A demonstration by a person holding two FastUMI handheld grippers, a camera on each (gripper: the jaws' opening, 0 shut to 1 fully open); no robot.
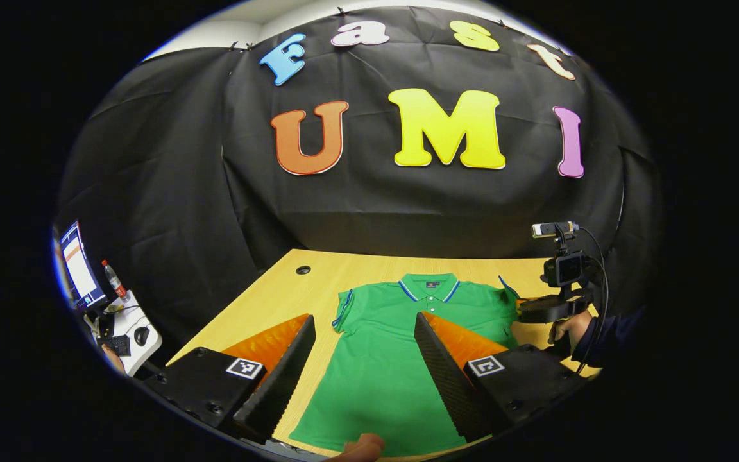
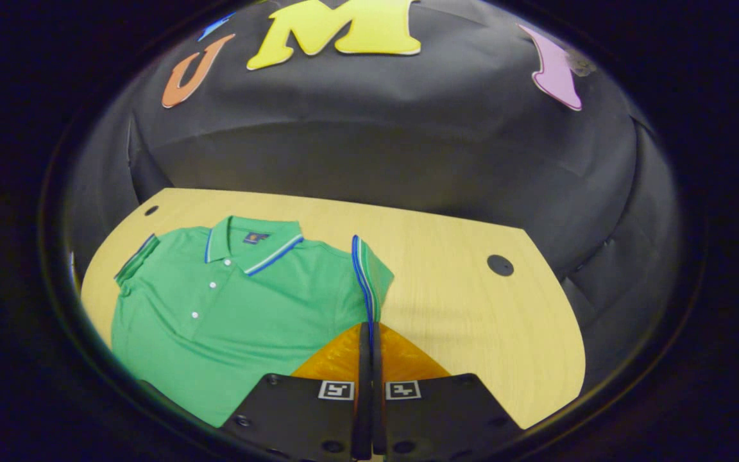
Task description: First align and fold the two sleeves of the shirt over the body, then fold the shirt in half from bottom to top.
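A green polo shirt (image 1: 395,359) is laid flat, front up, on the wooden bench (image 1: 267,295), its collar toward the far wall. In the left gripper view, the left tongs (image 1: 363,333) are held spread wide above the near part of the shirt, nothing between the fingers. At the right of that view, the right tongs (image 1: 523,309) are seen at the shirt's sleeve, held by a hand (image 1: 568,328) in a dark sleeve. In the right gripper view, the right tongs (image 2: 367,330) are pressed together on the striped cuff of the sleeve (image 2: 369,282), which is lifted on edge beside the body. The other sleeve (image 2: 135,260) lies flat at the far left. No containers are seen on the bench.
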